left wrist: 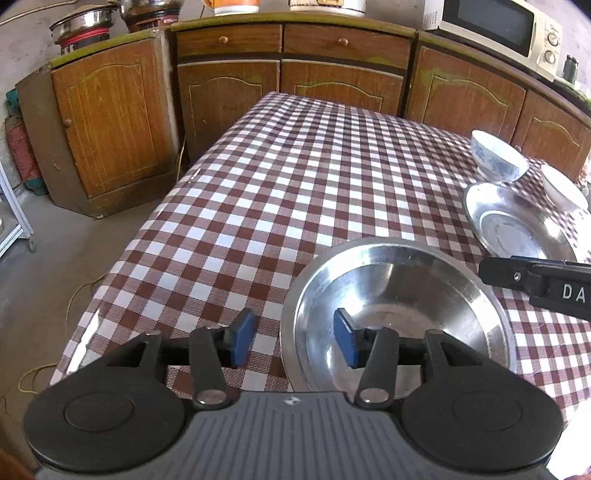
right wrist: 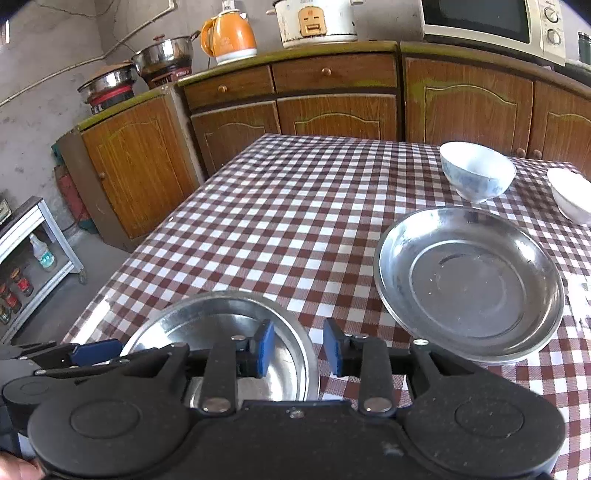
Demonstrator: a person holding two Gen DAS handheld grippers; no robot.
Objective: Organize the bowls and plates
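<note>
Steel deep plate (left wrist: pixel 397 314) sits near the checked bench's (left wrist: pixel 277 177) front edge. Left claw (left wrist: pixel 295 341) stands apart astride its left rim, gripping nothing; right claw (right wrist: pixel 299 349) is likewise apart over its right rim. Thin, stiff, light and slippery, it is probably best pinched at the rim. A second steel plate (right wrist: pixel 469 284) and two fragile ceramic bowls (right wrist: pixel 476 170) lie beyond.

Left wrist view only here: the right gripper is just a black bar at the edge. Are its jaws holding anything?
Observer: No. The right gripper has its jaws apart around the rim of the near steel plate, not pressing it.
Operator: Far steel plate, empty? Mine is half covered.
Observer: Yes, the far steel plate shows whole and empty.
Operator: What's cropped along the top?
Observer: An orange kettle beside a white rice cooker.
</note>
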